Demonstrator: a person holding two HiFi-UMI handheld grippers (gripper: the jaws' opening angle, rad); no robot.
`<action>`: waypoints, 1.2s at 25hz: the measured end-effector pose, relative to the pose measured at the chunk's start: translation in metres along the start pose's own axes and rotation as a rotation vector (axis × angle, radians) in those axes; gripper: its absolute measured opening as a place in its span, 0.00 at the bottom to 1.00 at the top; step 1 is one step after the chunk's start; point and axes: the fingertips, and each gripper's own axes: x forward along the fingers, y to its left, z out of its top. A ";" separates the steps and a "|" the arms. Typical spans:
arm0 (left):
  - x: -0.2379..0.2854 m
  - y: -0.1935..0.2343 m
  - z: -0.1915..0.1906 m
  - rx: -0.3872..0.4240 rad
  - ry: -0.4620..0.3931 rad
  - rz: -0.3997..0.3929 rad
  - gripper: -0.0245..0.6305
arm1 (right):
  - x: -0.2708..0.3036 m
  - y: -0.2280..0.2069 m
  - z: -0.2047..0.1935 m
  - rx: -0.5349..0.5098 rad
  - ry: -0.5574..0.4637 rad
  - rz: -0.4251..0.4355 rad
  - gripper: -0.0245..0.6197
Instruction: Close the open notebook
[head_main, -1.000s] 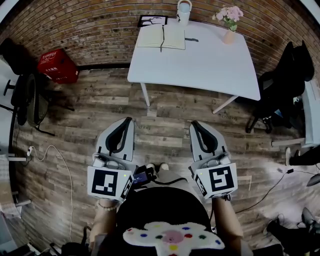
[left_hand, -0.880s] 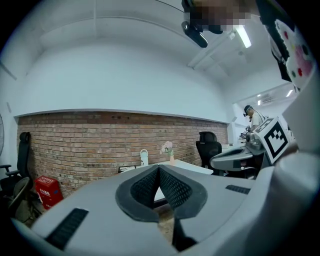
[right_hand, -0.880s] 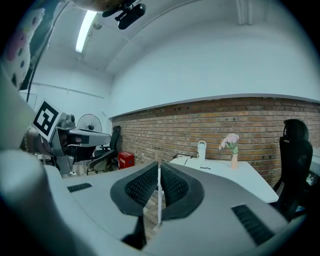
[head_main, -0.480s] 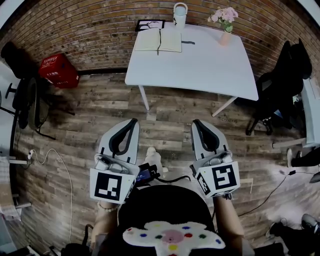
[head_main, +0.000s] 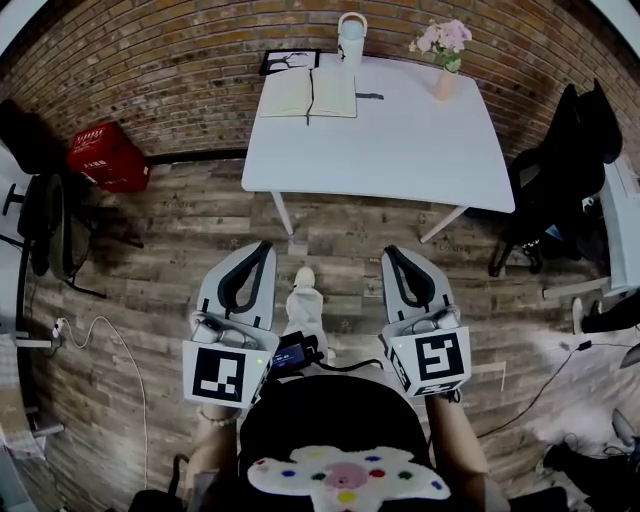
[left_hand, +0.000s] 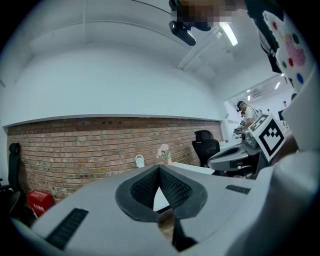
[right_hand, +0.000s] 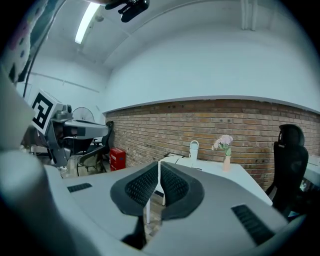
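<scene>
Hanging well short of the white table (head_main: 400, 150), the left gripper (head_main: 262, 245) has its jaws together on nothing. The open notebook (head_main: 308, 93) lies at the table's far-left end; a hasty flip could shove it into the mug (head_main: 351, 27) just behind. The right gripper (head_main: 391, 251) is equally closed and empty. Against a second ago, the table has drawn nearer and a foot has stepped forward.

You had a white table (head_main: 400, 150), a cream-paged notebook (head_main: 308, 92) and pink flowers (head_main: 440, 38) in a peach vase (head_main: 446, 84) before a red-brown brick wall (head_main: 170, 60). The crate (head_main: 105, 160) was red, the plank floor (head_main: 160, 250) grey-brown; your left gripper (head_main: 262, 245) and right gripper (head_main: 391, 252) were pale grey with black-and-white square markers.
</scene>
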 end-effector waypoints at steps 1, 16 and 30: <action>0.006 0.005 0.000 0.000 -0.002 0.001 0.06 | 0.007 -0.003 0.003 0.014 -0.006 -0.004 0.10; 0.133 0.097 -0.008 -0.027 0.022 -0.067 0.06 | 0.150 -0.039 0.038 0.069 0.000 -0.024 0.10; 0.229 0.187 -0.020 -0.092 0.063 -0.103 0.06 | 0.272 -0.063 0.056 0.076 0.067 -0.043 0.10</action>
